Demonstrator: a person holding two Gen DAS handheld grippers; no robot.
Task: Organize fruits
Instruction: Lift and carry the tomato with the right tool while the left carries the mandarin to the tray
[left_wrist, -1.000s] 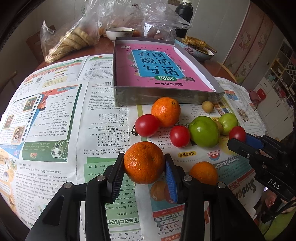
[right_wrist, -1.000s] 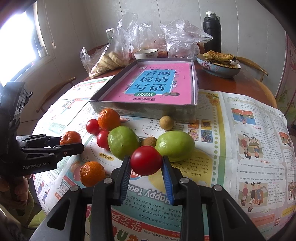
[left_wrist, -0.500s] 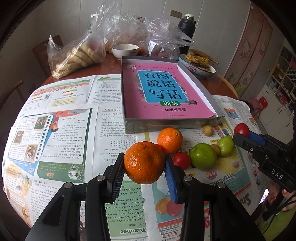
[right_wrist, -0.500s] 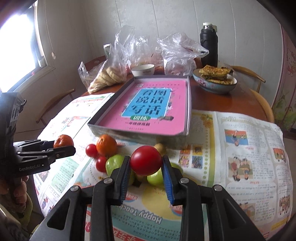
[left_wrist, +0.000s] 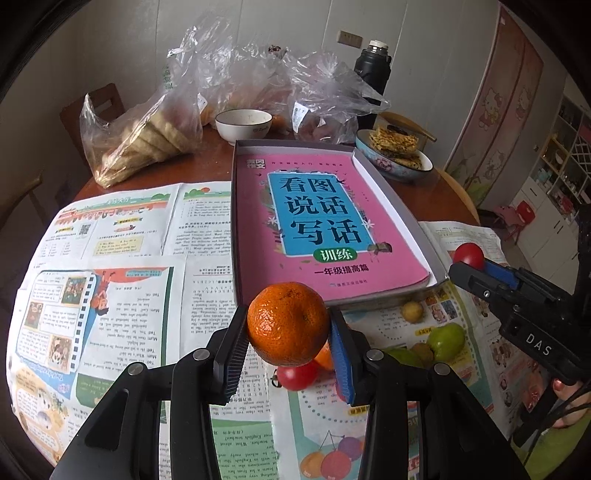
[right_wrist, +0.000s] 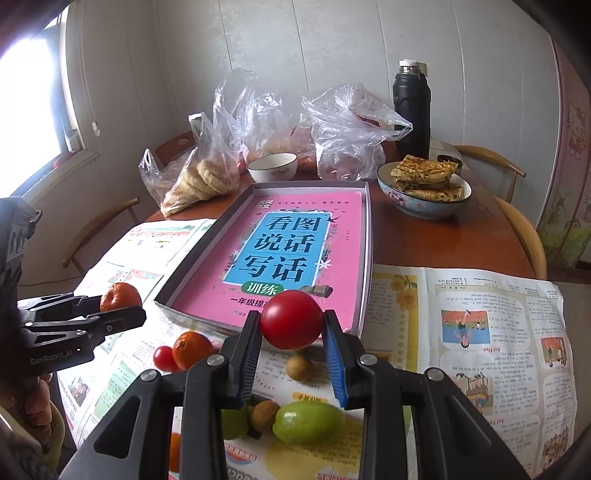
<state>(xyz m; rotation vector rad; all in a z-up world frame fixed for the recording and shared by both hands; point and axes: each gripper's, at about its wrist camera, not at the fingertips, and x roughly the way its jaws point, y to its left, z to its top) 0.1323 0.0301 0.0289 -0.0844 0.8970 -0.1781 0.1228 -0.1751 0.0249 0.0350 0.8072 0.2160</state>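
left hand-held gripper (left_wrist: 288, 330): clamped on tangerine (left_wrist: 287, 323), above newspaper (left_wrist: 122, 295)
right hand-held gripper (right_wrist: 291, 332): clamped on tomato (right_wrist: 291, 319), near tray (right_wrist: 364, 258) front edge

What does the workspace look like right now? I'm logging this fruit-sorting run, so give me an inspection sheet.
Surface: round wooden table, newspapers spread over the near part.
Job's things: shallow box holding a pink book; loose orange, small tomato, green fruits on the paper.
Clutter: plastic bags, white bowl, bowl of pancakes, black flask.
Grippers: left gripper shut on an orange; right gripper shut on a tomato.
Cables: nothing seen.
Surroundings: chairs, window.
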